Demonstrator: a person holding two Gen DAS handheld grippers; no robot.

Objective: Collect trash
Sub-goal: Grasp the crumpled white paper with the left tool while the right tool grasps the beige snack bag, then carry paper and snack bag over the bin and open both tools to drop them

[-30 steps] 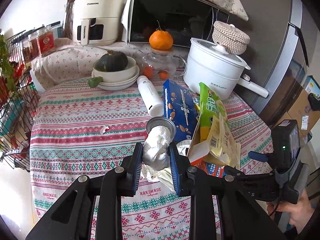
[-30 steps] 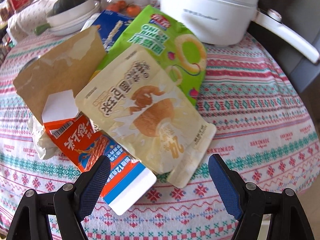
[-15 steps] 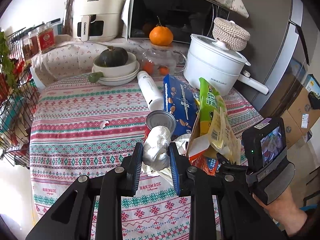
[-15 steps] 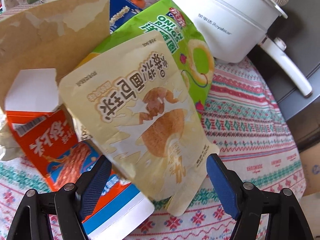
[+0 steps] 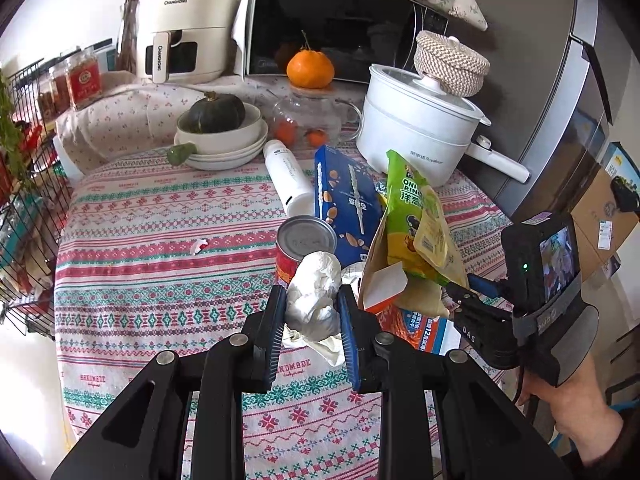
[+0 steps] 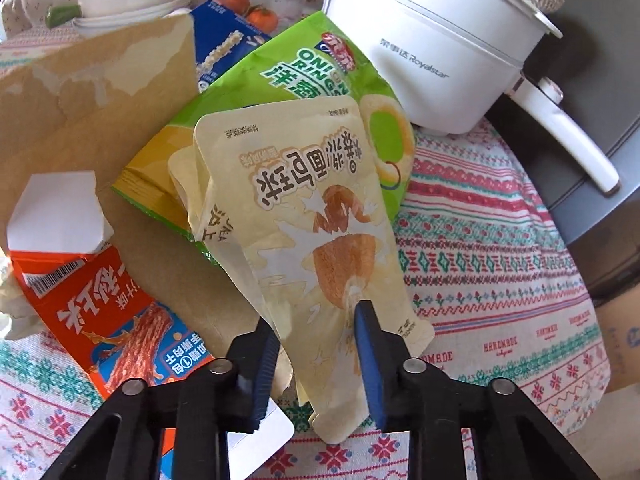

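Presently left hand-held gripper (image 5: 312,312) clamps crumpled tissue (image 5: 314,296); right hand-held gripper (image 6: 316,352), just closing, pinches cream pouch (image 6: 308,248).

Behind the patterned tablecloth (image 5: 152,216) stand an air fryer (image 5: 184,24), microwave (image 5: 340,20), white pot (image 5: 420,136), glass teapot (image 5: 312,120) and a squash (image 5: 216,112) in stacked bowls (image 5: 224,144).
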